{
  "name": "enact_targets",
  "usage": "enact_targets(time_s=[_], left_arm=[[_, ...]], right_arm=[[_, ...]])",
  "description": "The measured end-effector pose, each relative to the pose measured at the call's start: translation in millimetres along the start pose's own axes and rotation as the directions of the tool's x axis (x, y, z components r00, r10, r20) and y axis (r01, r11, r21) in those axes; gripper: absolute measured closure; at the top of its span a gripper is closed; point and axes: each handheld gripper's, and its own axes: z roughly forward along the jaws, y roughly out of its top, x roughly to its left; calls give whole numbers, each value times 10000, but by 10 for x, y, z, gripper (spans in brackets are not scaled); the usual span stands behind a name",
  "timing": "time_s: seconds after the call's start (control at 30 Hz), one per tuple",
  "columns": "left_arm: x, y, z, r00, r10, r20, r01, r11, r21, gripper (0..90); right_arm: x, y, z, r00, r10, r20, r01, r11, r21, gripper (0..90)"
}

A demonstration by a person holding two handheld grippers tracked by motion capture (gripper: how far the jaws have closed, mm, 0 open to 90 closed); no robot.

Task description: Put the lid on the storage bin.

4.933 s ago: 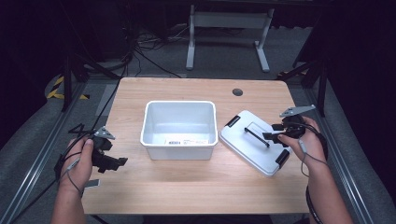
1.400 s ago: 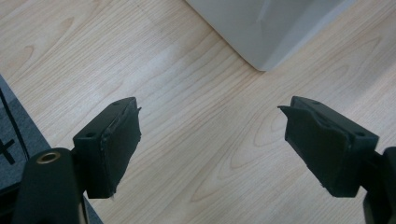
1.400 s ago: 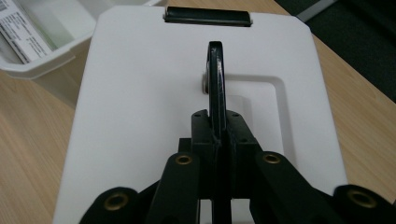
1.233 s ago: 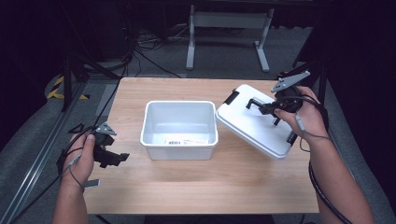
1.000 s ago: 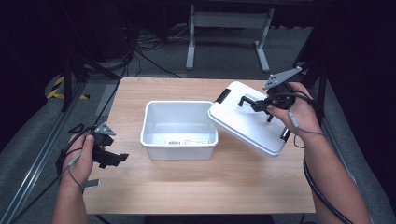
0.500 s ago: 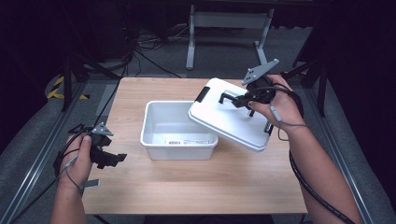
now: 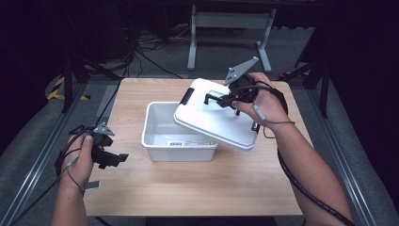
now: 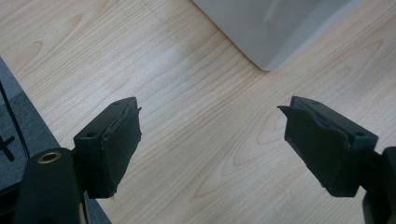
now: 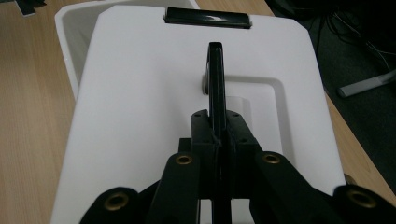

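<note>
At the 8 o'clock side of the wooden table [image 7: 197, 188], the left gripper [image 7: 109, 155] is held low in a hand, its jaws spread wide over bare wood with nothing between them; in the left gripper view one corner of the white bin [image 8: 275, 28] is cut off by the top edge. Farther in, at the table's centre, the bin [image 7: 162, 136] is partly hidden by the white lid [image 7: 214, 120], which is held tilted over its 3 o'clock side, the lid's lower edge toward 4 o'clock. The lid's black handle [image 9: 215, 79] is clamped between the closed jaws of the right gripper [image 7: 230, 100], seen at 1 o'clock. A black latch [image 9: 208, 17] is seen on the lid's far edge. Whether the lid touches the bin's rim cannot be made out.
</note>
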Motion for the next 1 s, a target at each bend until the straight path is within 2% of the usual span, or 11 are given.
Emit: enact_targets(time_s=[0.27,0.37,0.5,0.73,0.83,0.87,0.9,1.0], left_arm=[[9,5,-12,9999,-127,11,127,9999,-79,189],[22,17,-6,9999,102,-46,-102,9999,-70,189],[12,7,-11,9999,-98,23,98,9999,-86,189],[27,-13,-28,10000,-27,-5,27,9999,-164,189],[18,-28,-39,9999,-161,-4,161,9998,-148,189],[27,-29,-43,10000,-7,-18,7,9999,-167,189],[16,-40,-46,9999,-168,27,168,9997,-148,188],[15,-67,-56,9997,-231,-19,231,9996,-140,188]], right_arm=[[58,144,110,9990,-398,-178,398,9992,-23,844],[89,203,173,9982,-538,-280,539,9985,22,844],[123,265,244,9967,-678,-441,679,9977,4,844],[171,361,366,9932,-934,-699,930,9956,-82,844],[195,400,409,9914,-1056,-775,1050,9944,-119,843],[206,416,433,9903,-1115,-832,1109,9938,-115,843],[216,428,452,9894,-1165,-870,1162,9932,-90,844],[239,461,518,9864,-1321,-975,1321,9912,-69,844]])
